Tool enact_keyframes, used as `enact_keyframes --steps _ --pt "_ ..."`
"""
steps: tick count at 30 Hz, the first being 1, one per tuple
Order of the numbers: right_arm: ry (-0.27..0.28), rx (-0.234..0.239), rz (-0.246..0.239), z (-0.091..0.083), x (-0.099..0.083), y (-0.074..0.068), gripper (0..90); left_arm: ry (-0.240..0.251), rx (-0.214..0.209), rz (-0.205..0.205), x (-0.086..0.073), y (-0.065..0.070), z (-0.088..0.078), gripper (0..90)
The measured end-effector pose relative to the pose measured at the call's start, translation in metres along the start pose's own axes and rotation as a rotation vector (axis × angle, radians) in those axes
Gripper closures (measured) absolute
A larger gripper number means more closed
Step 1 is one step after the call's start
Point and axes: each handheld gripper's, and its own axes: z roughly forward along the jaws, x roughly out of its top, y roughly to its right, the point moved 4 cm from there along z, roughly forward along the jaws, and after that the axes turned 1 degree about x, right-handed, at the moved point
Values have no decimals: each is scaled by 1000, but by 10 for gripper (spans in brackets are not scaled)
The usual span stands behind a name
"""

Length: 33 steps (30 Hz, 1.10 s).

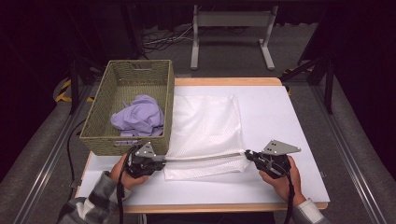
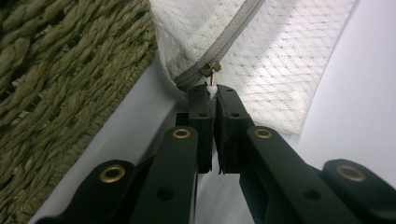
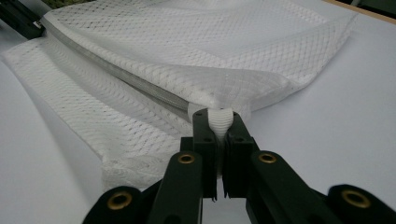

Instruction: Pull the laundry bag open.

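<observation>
White mesh zippered laundry bag [image 1: 205,126] stretched flat.
Left gripper [image 2: 212,95] pinching small metal zipper pull [image 2: 212,70] at nine o'clock; right gripper [image 3: 218,122] clamping bag's corner at three o'clock.

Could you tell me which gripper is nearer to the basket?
Left. The left gripper sits just below the basket, its fingers shut on the bag's zipper pull; the right gripper holds the bag's far corner.

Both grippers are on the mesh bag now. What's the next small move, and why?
Probably draw the left gripper along the zipper toward the right gripper: it pinches the zipper pull at the closed end, while the right clamps the mesh bag corner, keeping it taut.
</observation>
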Motion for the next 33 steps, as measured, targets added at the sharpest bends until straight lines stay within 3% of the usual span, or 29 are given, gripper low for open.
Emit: enact_keyframes --steps 16,33 --pt "-10 4 8 1 -2 0 868 2 -4 -7 -3 -1 -2 865" --pt "-31 21 6 4 -6 1 864 46 17 11 -5 0 -2 860"
